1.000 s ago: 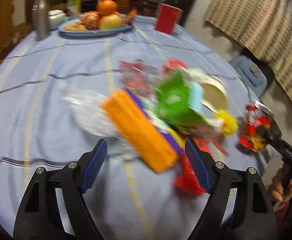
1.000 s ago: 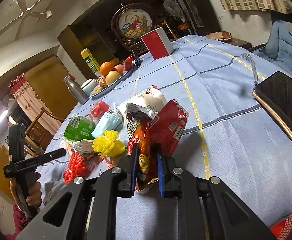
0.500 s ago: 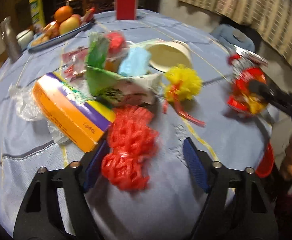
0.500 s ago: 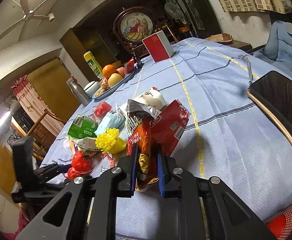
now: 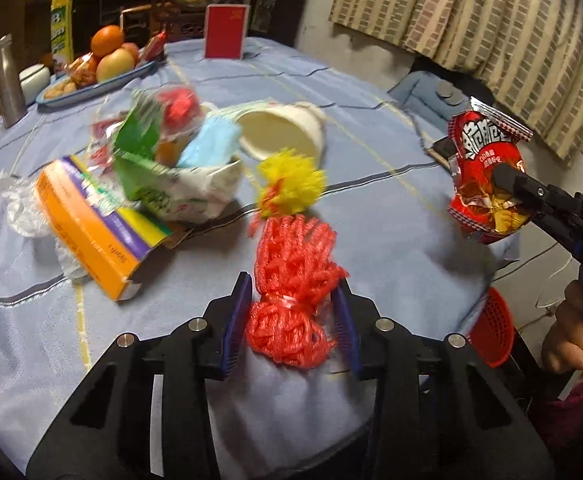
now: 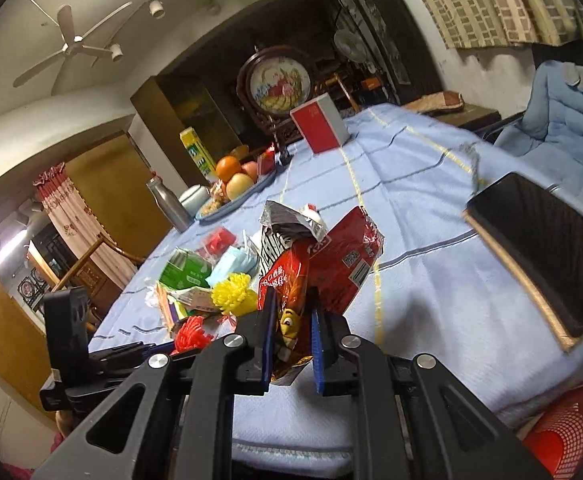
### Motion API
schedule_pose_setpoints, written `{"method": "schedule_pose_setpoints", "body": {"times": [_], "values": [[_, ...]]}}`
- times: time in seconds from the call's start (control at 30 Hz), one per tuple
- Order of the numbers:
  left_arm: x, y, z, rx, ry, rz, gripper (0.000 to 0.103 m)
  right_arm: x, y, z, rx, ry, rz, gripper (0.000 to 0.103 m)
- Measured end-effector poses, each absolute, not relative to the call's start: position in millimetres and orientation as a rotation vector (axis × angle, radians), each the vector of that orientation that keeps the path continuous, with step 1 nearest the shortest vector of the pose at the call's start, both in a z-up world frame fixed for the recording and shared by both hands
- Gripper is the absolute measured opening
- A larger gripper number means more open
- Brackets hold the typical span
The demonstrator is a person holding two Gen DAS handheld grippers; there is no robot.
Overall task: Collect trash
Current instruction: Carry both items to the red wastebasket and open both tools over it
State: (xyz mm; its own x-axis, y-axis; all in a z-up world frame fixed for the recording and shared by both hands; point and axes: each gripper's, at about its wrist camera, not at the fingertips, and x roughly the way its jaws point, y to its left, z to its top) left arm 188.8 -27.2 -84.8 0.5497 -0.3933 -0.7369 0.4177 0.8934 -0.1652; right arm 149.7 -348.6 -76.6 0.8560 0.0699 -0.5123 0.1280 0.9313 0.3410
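Left wrist view
- Left gripper (image 5: 291,320): low centre of the frame; its two blue pads are closed in on the tied waist of a red mesh net bag (image 5: 295,276), one pad on each side, pressing it.
- Red mesh net bag: lies on the blue tablecloth (image 5: 371,92) near the table's lower edge, its wider end fanned upward in the frame.
- Yellow mesh puff (image 5: 289,184): just above the red net, apart from the pads.
- Trash pile: left of centre, an orange and purple carton (image 5: 87,232) lying tilted, a green packet (image 5: 139,136), a light blue mask (image 5: 211,144) and a white paper cup (image 5: 287,132) on its side.
- Right gripper (image 5: 507,184): at the right edge, clamped on a red snack bag (image 5: 487,176) held clear above the table edge; a hand (image 5: 571,336) grips its handle below.
- Red basket (image 5: 495,328): lower right, beyond the table rim.
- Far side: fruit plate (image 5: 103,76) upper left, red box (image 5: 226,31) standing at top centre.

Right wrist view
- Right gripper (image 6: 291,340): bottom centre, pads nearly together, pinching the lower end of the red snack bag (image 6: 323,268), which rises upright in front of the camera.
- Left gripper: lower left of the frame, only its black body visible; its fingertips are hidden by the right gripper's frame.
- Red mesh net bag (image 6: 191,330): partly seen at lower left, beside the yellow mesh puff (image 6: 233,294).
- Phone (image 6: 547,252): dark slab at right on the tablecloth.
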Motion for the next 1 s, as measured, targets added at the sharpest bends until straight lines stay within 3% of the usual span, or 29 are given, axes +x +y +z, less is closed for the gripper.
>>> {"method": "schedule_pose_setpoints", "body": {"times": [0.5,0.73,0.8,0.83,1.0], "values": [[166.2,-97.3,-63.4,0.052,0.814,-0.679,0.041,0.1,-417.4,-48.7,0.402,0.467,-0.312,0.016],[150.4,-159.0,-63.8,0.11,0.826,-0.829,0.041,-52.0,-482.0,-128.9,0.476,0.666,-0.606,0.018],[146.1,-175.4,-65.7,0.13,0.838,-0.865,0.041,-49.1,-500.3,-165.6,0.504,0.772,-0.682,0.027],[143.1,-187.4,-67.9,0.147,0.847,-0.886,0.041,-49.2,-507.8,-178.0,0.526,0.797,-0.701,0.046],[131.8,-239.9,-81.1,0.223,0.889,-0.974,0.041,-67.9,-527.3,-187.9,0.668,0.725,-0.68,0.05]]}}
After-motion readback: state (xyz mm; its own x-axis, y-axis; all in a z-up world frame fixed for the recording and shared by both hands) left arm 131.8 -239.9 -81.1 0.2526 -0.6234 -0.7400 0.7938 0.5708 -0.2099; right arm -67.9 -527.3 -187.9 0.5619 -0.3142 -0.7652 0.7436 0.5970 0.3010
